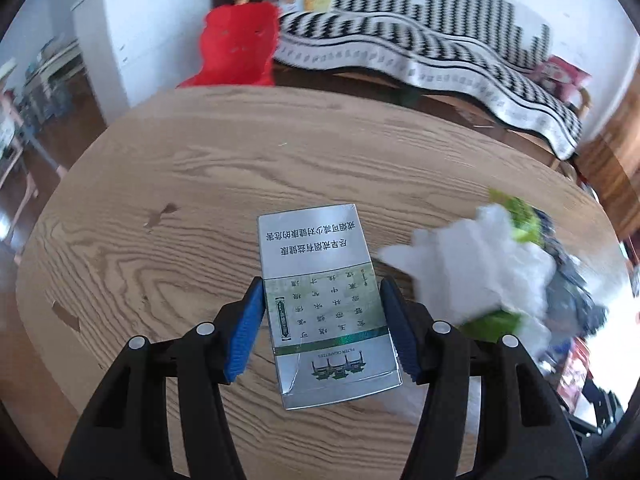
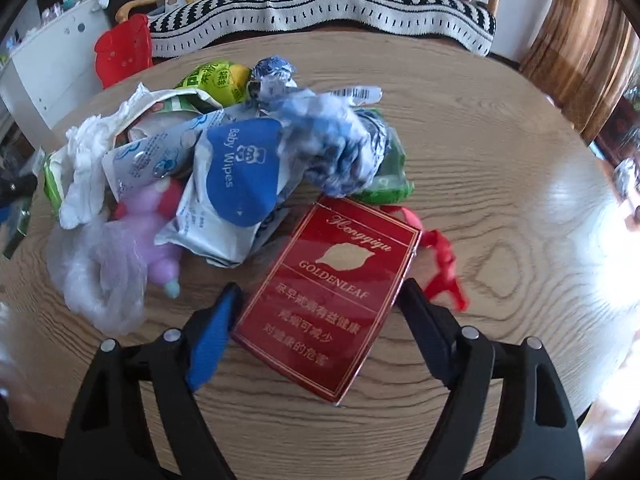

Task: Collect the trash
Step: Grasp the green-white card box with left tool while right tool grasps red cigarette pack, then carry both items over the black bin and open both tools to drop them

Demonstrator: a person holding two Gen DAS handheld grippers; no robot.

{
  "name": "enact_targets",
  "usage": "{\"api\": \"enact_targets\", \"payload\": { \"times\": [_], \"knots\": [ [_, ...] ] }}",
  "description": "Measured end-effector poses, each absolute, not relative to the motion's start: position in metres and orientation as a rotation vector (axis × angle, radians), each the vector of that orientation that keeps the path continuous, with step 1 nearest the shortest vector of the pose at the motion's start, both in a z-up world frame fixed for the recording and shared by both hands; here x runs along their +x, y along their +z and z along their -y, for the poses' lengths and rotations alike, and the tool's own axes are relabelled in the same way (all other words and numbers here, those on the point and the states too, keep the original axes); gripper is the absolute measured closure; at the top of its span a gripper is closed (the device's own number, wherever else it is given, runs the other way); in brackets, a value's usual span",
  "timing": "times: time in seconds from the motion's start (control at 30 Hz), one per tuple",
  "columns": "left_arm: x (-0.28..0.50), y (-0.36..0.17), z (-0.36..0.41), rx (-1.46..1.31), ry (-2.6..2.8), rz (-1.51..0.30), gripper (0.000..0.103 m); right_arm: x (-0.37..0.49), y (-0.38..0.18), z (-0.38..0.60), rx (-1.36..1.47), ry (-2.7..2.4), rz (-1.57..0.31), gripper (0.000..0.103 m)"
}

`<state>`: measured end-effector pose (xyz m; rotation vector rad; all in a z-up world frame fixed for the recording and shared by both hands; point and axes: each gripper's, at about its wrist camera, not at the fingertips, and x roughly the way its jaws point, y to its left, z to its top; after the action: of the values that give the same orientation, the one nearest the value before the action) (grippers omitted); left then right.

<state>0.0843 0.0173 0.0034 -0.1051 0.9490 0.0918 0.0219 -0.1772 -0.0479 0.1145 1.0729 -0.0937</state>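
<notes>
Left wrist view: the left gripper (image 1: 322,320) has its blue pads set against the long sides of the silver cigarette pack (image 1: 324,308), apparently clamped on it; whether the pack is lifted off the wooden table (image 1: 200,160) cannot be told. The pack's near bottom corner is dented, so a firmer squeeze would probably crush it, and its glossy faces could slip out of a light hold. At 3 o'clock lies the blurred white tissue (image 1: 476,268) at the edge of the trash pile. Right wrist view: the right gripper (image 2: 320,320) stands wide open astride the red cigarette pack (image 2: 332,296), which lies flat and skewed, its corners towards the pads. Closing now would likely catch it diagonally and twist it away, or snag the red ribbon (image 2: 440,264) at 3 o'clock. At 10 o'clock the baby wipes packet (image 2: 232,180) and loose wrappers crowd close and could be scattered by a sweep. The round table is grained oak-colour; beyond it, at 12 o'clock, a sofa with a black-and-white throw (image 2: 320,8), and at 10 o'clock a red bin (image 2: 124,48).
</notes>
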Motion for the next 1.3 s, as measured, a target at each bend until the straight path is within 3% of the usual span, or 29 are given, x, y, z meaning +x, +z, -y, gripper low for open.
{"api": "enact_targets", "payload": {
  "times": [0.4, 0.73, 1.1, 1.3],
  "knots": [
    [0.038, 0.033, 0.098, 0.001, -0.196, -0.879, 0.046, -0.043, 0.006, 0.246, 0.196, -0.01, -0.974, 0.025],
    [-0.016, 0.034, 0.245, 0.103, -0.513, -0.851, 0.046, -0.146, 0.023, 0.41, 0.248, -0.386, -0.891, 0.025],
    [-0.129, -0.001, 0.434, 0.246, -0.949, -0.858, 0.046, -0.307, -0.028, 0.57, 0.467, -0.708, -0.924, 0.025],
    [-0.176, -0.041, 0.505, 0.347, -1.061, -0.883, 0.046, -0.344, -0.086, 0.619, 0.583, -0.713, -1.043, 0.024]
  ]
}}
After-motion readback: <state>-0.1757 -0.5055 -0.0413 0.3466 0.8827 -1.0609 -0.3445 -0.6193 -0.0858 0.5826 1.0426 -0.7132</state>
